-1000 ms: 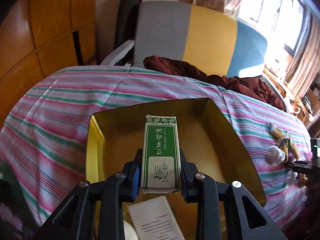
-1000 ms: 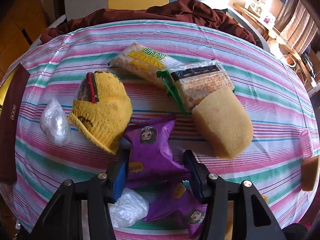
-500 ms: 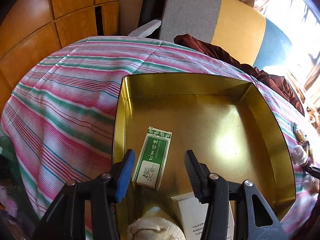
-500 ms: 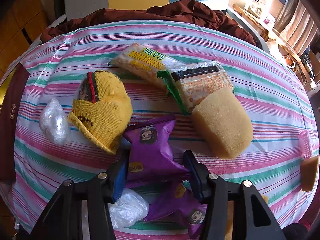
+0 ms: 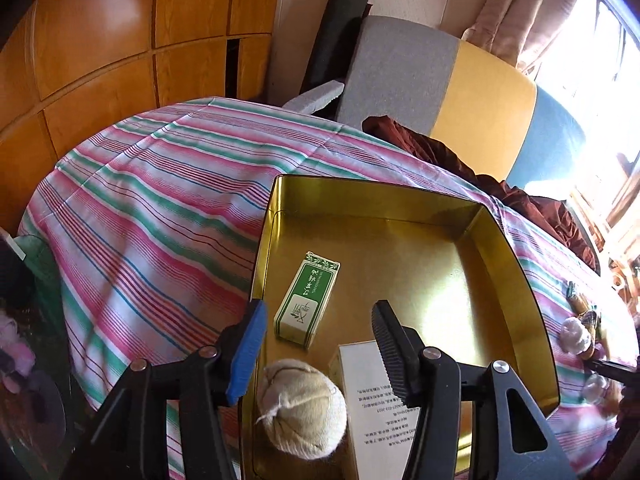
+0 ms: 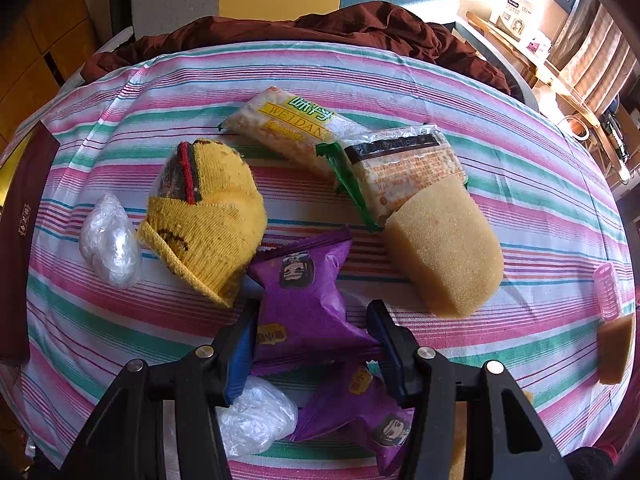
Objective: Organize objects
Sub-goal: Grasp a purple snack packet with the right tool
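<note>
In gold tin (image 5: 516, 256), green box (image 5: 306, 300), left tongs (image 5: 318, 340) opening empty, right tongs (image 6: 312, 334) gripping purple packet (image 6: 304, 300)

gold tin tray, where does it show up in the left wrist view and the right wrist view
Left wrist view: the gold tin tray fills the centre and lower right, open, holding a green box, a white box and a cloth ball.
Right wrist view: only a yellow sliver at the far left edge, probably its rim.
Shared landmark: the dark red cloth bunched at the far edge of the striped tablecloth.
</note>
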Motion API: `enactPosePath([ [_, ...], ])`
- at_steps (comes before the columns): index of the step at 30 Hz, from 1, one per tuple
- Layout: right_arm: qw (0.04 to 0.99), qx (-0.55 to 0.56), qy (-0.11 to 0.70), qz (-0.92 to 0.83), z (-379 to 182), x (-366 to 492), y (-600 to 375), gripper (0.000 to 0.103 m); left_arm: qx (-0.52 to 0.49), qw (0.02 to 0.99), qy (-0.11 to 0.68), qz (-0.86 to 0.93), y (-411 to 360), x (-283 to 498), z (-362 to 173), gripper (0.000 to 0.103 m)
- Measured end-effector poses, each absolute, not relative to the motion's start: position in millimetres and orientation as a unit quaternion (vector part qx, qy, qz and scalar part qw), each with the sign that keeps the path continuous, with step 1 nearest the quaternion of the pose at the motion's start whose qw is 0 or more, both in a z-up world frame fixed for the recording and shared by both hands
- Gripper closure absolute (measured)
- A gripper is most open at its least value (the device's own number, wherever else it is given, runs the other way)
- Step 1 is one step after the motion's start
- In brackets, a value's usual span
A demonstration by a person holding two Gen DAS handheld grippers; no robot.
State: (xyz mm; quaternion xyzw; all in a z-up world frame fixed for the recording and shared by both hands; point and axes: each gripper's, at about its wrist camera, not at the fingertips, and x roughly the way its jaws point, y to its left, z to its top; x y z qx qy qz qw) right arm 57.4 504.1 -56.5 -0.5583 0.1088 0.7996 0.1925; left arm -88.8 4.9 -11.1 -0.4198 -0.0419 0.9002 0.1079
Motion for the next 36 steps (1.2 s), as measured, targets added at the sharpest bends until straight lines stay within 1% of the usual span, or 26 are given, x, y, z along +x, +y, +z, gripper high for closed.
enactPosePath([
  [6,0.193,-0.558,0.100,0.801,-54.5,56.9,502.3,0.049,-0.415,0.102,-0.049,0.903,2.8,-69.1,-8.2,0.046],
  [13,0.204,-0.532,0.108,0.815,-47.3,60.7,506.3,0.051,-0.410,0.099,-0.048,0.905,0.8,-53.8,-4.3,0.040],
  [16,0.210,-0.522,0.109,0.820,-49.9,62.7,505.9,0.051,-0.406,0.099,-0.045,0.907,-1.8,-48.7,-3.2,0.040],
  [20,0.218,-0.491,0.114,0.835,-36.8,75.7,495.9,0.051,-0.401,0.096,-0.044,0.910,-7.3,-44.2,-2.4,0.040],
  [23,0.208,-0.470,0.125,0.848,-21.9,74.5,483.2,0.051,-0.399,0.095,-0.042,0.911,-12.5,-40.4,-2.4,0.039],
  [24,0.201,-0.463,0.126,0.854,-15.6,71.4,475.4,0.058,-0.398,0.096,-0.041,0.911,-14.0,-39.1,-2.5,0.039],
  [25,0.193,-0.456,0.121,0.860,-8.8,66.9,465.4,0.088,-0.398,0.097,-0.041,0.912,-15.5,-37.6,-2.7,0.037],
  [28,0.164,-0.440,0.101,0.877,12.0,46.4,429.0,0.088,-0.397,0.098,-0.046,0.911,-21.9,-35.1,-4.0,0.036],
  [31,0.158,-0.442,0.046,0.882,16.2,20.1,397.0,0.088,-0.400,0.091,-0.055,0.910,-31.0,-35.3,-7.9,0.035],
  [33,0.144,-0.451,0.072,0.878,9.4,11.4,396.1,0.088,-0.403,0.090,-0.065,0.908,-36.4,-37.1,-9.9,0.035],
  [36,0.154,-0.456,0.082,0.873,3.3,13.2,402.9,0.088,-0.397,0.088,-0.074,0.911,-42.8,-36.0,-8.4,0.035],
])
